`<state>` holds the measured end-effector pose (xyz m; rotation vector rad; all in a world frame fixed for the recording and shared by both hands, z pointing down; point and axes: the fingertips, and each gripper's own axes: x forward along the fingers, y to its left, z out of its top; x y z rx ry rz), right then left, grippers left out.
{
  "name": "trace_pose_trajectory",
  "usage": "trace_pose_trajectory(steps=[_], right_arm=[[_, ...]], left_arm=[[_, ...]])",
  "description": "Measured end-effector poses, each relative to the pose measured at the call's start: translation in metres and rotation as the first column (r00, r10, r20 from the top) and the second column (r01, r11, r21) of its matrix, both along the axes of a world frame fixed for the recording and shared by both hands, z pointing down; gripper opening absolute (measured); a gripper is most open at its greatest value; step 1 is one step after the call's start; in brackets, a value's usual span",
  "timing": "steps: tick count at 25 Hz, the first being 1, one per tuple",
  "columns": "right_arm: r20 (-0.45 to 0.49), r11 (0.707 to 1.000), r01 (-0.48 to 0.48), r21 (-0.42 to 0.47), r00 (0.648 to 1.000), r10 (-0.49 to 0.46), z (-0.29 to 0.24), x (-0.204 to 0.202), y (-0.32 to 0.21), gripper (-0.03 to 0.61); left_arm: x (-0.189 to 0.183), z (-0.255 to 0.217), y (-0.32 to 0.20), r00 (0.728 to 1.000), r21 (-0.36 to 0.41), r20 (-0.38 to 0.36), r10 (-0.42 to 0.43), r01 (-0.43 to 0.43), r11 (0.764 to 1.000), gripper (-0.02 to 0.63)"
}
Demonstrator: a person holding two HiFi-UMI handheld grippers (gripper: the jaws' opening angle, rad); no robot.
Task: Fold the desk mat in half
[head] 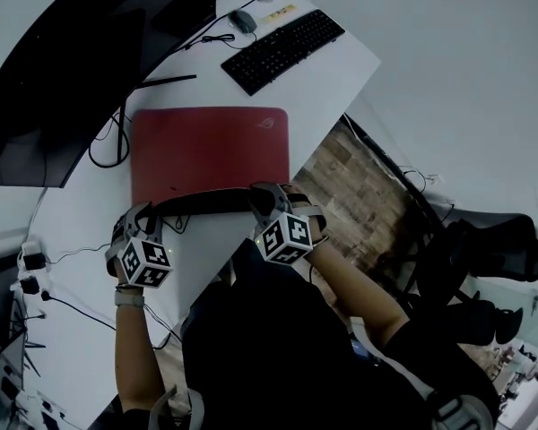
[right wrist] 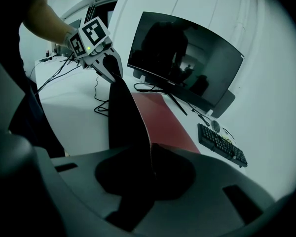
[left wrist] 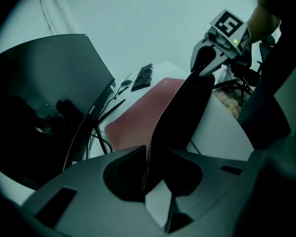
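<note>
Head camera looking steeply down on desk (head: 332, 70) from above. Left gripper (head: 149, 211) camera riding close behind jaws, facing right gripper (left wrist: 203, 72); right gripper camera facing left gripper. All three sharing mat (head: 211, 150), monitor (head: 63, 70), keyboard (head: 282, 50).

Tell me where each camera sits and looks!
Head view: on the person's head, looking steeply down at the desk mat; both forearms, left gripper, right gripper show.
Left gripper view: on the left gripper, looking along its fingers and the mat's lifted edge to the right gripper and hand.
Right gripper view: on the right gripper, looking along that edge to the left gripper, a forearm.
Shared: both gripper views show monitor and keyboard.
</note>
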<state>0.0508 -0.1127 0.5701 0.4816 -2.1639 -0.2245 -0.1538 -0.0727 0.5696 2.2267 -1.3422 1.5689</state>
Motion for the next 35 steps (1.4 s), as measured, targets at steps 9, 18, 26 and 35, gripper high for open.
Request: trace_pose_trajectory(steps=[9,18,26,35], right_arm=[[-0.01,0.999,-0.016,-0.029,1.0,0.016,-0.002,0.001,-0.028,0.075],[-0.075,0.997,-0.083,0.004,0.994,0.083,-0.004,-0.003,-0.041,0.075],[-0.132,0.986,-0.15,0.065,0.979,0.158,-0.006,-0.006,-0.055,0.075],[-0.152,0.987,-0.147,0.066,0.976,0.156,-0.001,-0.007,-0.085,0.075]], left_arm=[[0.001,-0.008,-0.04,0.999,0.018,0.045,0.012,-0.013,1.0,0.066],[-0.002,-0.006,-0.058,0.995,0.033,0.029,0.092,-0.093,0.995,0.069],[-0.005,-0.001,-0.073,0.988,0.06,-0.005,0.156,-0.156,0.986,0.071],[-0.005,0.005,-0.103,0.992,0.069,-0.022,0.125,-0.123,0.99,0.071]])
